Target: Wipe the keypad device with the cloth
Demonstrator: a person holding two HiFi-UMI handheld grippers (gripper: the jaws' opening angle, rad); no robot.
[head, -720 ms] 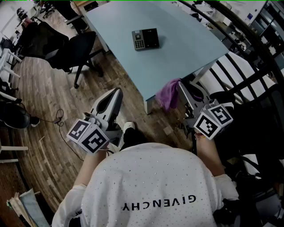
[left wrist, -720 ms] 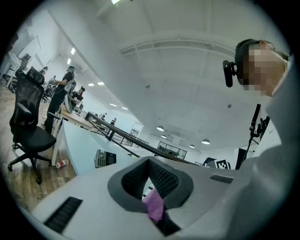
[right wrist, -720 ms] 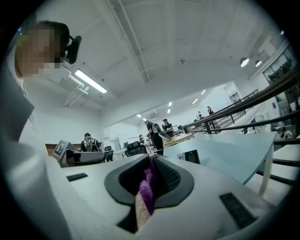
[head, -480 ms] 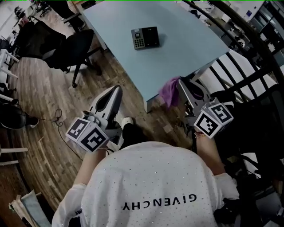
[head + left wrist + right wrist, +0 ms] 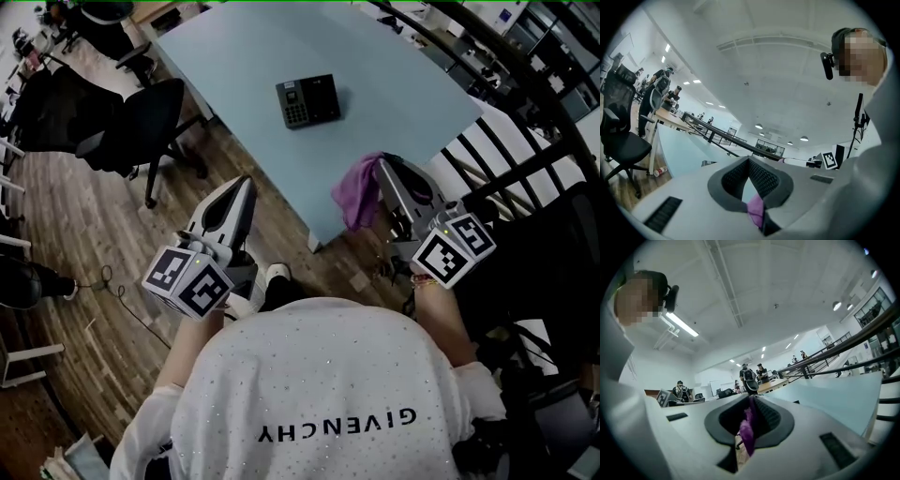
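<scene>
Nearest the camera, in the head view, a person's white shirt [image 5: 319,394] is seen from above, with both forearms stretched forward. A gripper is held in each hand, and a cube with square markers is carried at the rear of each: the left cube [image 5: 187,281] and the right cube [image 5: 453,248]. The left gripper [image 5: 247,184] is held over the wooden floor [image 5: 84,234], short of the table's near edge. In the left gripper view its jaws are pressed together at the tips, and nothing is gripped there. A scrap of purple is glimpsed through the gap lower down, and whether it lies between the jaws cannot be told. The right gripper [image 5: 382,167] is held at the near corner of the light blue table [image 5: 394,84]. Its jaws are closed on the purple cloth [image 5: 358,192], which is pinched between the pads in the right gripper view. In the head view the cloth is draped down from the tips, in front of the table's edge. Farther on, the dark keypad device [image 5: 307,100] is laid flat on the tabletop, well apart from both grippers and from the cloth. Beyond the left gripper, a black office chair [image 5: 141,122] is set on the floor beside the table.
</scene>
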